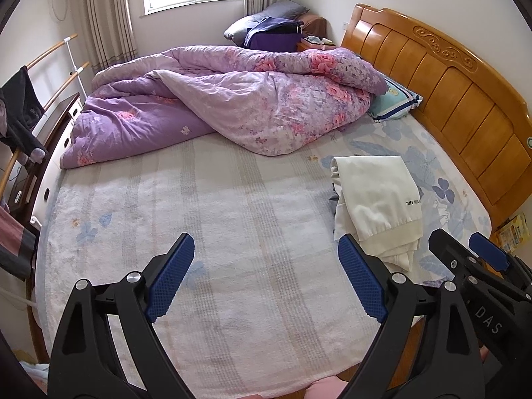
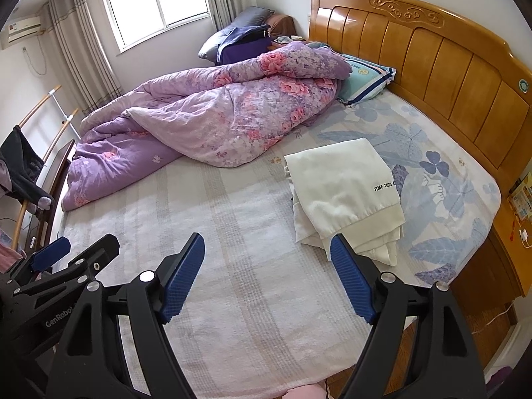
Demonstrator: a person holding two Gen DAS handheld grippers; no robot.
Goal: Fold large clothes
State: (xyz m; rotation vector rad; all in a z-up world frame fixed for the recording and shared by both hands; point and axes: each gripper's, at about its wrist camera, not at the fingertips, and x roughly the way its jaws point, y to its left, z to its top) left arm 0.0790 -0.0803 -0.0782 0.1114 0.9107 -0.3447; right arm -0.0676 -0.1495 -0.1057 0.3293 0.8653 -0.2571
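Note:
A folded white garment (image 1: 377, 206) with small black lettering lies on the right side of the bed (image 1: 206, 206), on top of other folded pale clothes; it also shows in the right wrist view (image 2: 344, 196). My left gripper (image 1: 266, 276) is open and empty, held above the near part of the bed, left of the garment. My right gripper (image 2: 267, 276) is open and empty, its right finger close to the garment's near edge. The right gripper also shows at the right edge of the left wrist view (image 1: 465, 249), and the left gripper at the left edge of the right wrist view (image 2: 79, 252).
A crumpled purple floral quilt (image 1: 232, 99) covers the far half of the bed. A teal pillow (image 1: 394, 99) lies by the wooden headboard (image 1: 449, 83). A clothes rack with dark clothes (image 1: 23, 113) stands on the left. More pillows and dark clothes (image 1: 266, 26) are piled under the window.

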